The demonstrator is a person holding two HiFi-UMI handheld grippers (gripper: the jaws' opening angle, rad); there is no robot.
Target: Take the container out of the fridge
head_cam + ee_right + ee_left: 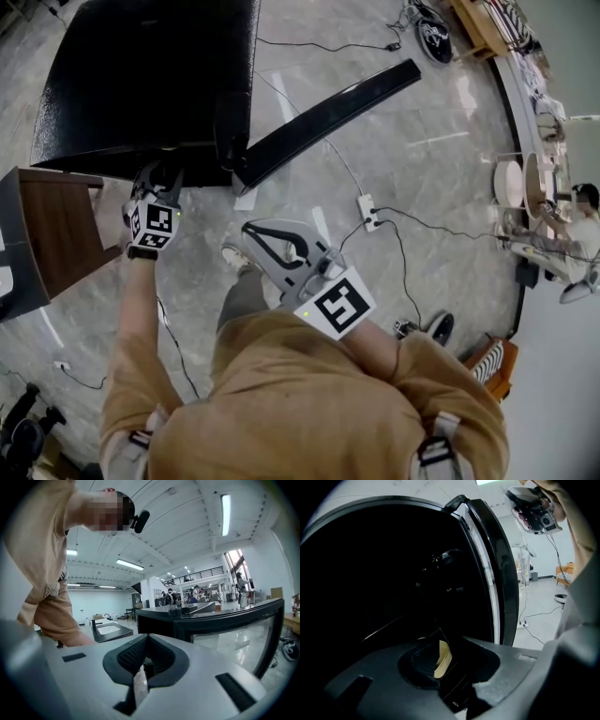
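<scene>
Fridge (141,75) is black, on the floor, with its door (328,108) swung wide open. Container not visible in any view. The left gripper view looks straight into the fridge and the inside is too dark, only faint shelf lines show. Presumably it's in there, can't say which shelf.

Left gripper (440,652) is at the fridge's open front and aimed inside. Its jaws are slightly apart with nothing between them. Right gripper (143,667) is held back from the fridge, near the person's body. Its jaws are closed together and it's empty.

Step, as a guess: door is open and the reach-in for the container hasn't started.

Handling is a guess too, since the thing is unseen. Likely a rigid, fairly light food box, maybe cold and a bit slick from condensation. Best to grip across two opposite side walls or under the rim, not on the lid alone, which could pop off. Keep it level coming out of the fridge in case it holds liquid. Clear the shelf lip and the door edge.
</scene>
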